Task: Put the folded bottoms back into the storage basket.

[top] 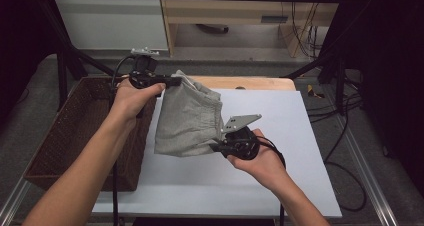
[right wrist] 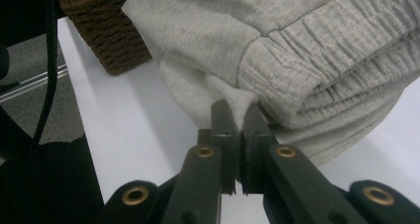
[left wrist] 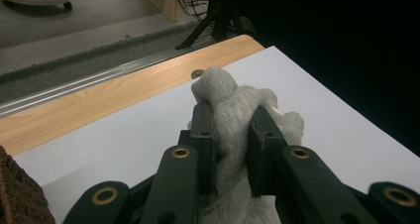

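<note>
Soft grey knit garment [top: 187,118] with a ribbed elastic band hangs above the white desk [top: 300,136], stretched between both grippers. Left gripper [left wrist: 232,135] fingers clamp a thick bunched wad; right gripper [right wrist: 238,130] fingers, nearly together, pinch a thin edge. High view adds the woven wicker basket [top: 75,136] beside the left fingers.

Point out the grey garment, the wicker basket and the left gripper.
grey garment [top: 187,121]: high view, middle of the hanging cloth.
wicker basket [top: 75,121]: high view, inner woven wall.
left gripper [left wrist: 233,127]: left gripper view, between the jaw tips, clamped on cloth.
</note>
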Available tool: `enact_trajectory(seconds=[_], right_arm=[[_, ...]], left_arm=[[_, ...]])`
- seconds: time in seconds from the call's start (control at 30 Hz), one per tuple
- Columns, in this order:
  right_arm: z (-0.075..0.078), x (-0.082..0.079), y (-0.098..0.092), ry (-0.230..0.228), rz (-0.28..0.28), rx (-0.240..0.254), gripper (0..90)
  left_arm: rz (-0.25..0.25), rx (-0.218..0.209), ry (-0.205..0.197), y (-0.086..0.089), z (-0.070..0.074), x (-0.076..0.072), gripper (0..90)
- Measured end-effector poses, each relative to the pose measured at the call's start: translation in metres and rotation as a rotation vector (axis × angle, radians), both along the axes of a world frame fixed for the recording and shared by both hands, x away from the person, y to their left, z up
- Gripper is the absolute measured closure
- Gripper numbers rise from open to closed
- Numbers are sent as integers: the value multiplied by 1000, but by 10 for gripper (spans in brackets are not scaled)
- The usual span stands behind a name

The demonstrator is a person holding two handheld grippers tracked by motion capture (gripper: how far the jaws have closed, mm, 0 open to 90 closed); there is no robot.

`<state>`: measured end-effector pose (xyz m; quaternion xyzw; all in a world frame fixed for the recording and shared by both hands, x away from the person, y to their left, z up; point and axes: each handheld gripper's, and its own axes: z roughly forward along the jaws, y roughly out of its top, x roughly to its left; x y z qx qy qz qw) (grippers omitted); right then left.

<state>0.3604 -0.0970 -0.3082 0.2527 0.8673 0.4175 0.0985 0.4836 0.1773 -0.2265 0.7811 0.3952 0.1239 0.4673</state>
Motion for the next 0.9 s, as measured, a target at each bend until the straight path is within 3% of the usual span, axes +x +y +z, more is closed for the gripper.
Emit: enact_trajectory(seconds=[0.53,0.9], right_arm=[[4,1,3,0,2,-9,875],[10,2,9,-12,15,-11,875]], left_arm=[[-13,0,-16,-1,8,-3,768],[3,-4,-22,9,14,-6,768]])
